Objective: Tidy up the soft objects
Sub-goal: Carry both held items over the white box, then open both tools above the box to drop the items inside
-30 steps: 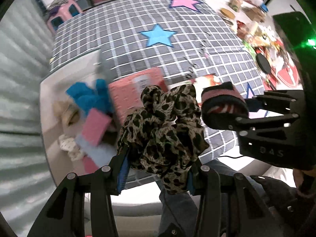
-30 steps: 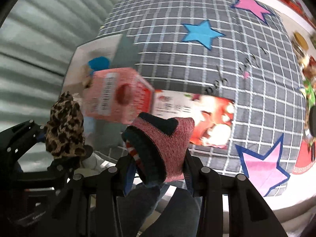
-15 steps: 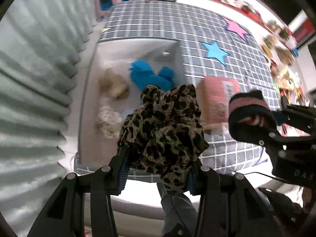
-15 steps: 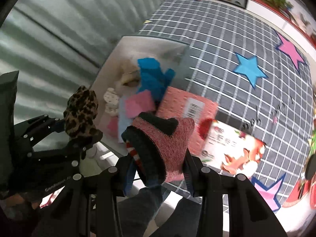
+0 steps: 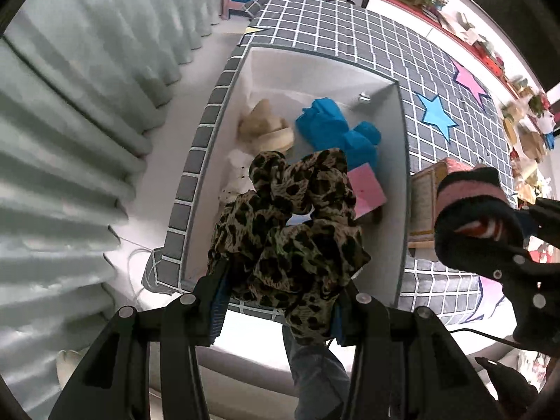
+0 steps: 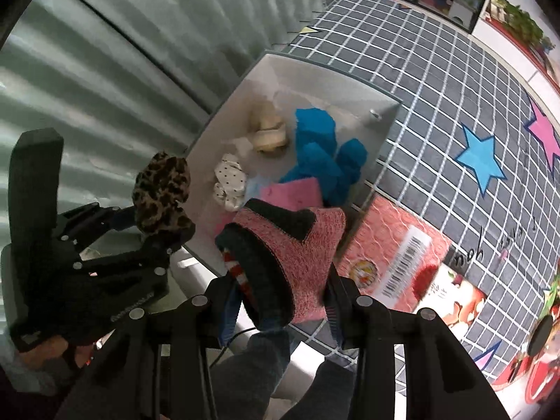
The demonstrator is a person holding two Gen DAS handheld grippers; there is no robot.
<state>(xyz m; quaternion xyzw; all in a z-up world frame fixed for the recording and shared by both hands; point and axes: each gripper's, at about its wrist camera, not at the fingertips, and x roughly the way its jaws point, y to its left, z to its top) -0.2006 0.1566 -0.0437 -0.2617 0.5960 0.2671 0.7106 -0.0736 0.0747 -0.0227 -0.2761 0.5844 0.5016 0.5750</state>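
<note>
My left gripper is shut on a leopard-print scrunchie and holds it above the near end of a white bin; the scrunchie also shows in the right wrist view. My right gripper is shut on a pink and black sock, held above the bin's near right corner. The sock also shows at the right of the left wrist view. In the bin lie a blue cloth, a beige item, a pink sponge and a white dotted item.
The bin sits at the left end of a table with a grey checked cloth bearing blue and pink stars. A pink box lies right of the bin. A curtain hangs on the left. A person's leg is below.
Both grippers have swung left with their loads, from over the pink box and table to above the white bin. The bin now fills the middle of both views.
</note>
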